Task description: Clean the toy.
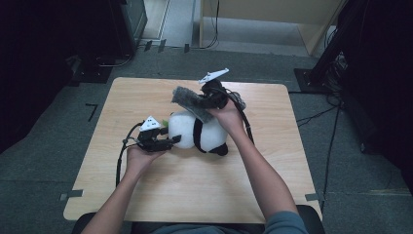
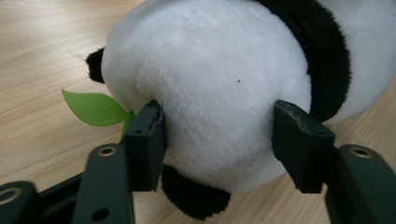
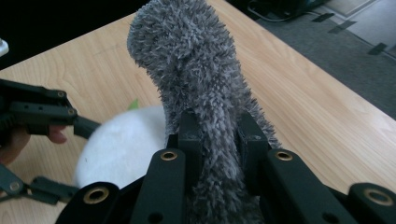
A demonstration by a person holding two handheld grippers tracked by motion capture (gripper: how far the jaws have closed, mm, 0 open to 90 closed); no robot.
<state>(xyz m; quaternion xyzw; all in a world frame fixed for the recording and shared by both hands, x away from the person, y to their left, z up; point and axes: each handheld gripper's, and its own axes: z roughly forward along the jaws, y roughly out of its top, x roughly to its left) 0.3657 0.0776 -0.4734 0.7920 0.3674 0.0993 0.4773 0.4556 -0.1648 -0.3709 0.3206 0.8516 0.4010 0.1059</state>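
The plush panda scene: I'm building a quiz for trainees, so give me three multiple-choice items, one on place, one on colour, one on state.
1. Where does the plush panda lie?
A. on the floor
B. on the wooden table
C. on a shelf

2. What colour is the leaf beside the panda?
A. red
B. blue
C. green

3. What does the right hand-held gripper hold?
A. a fuzzy grey cloth
B. nothing
C. a cup

Answers: B, the high view shows it on the tabletop; C, the left gripper view shows a green leaf; A, grey pile is clamped between the jaws in the right gripper view.
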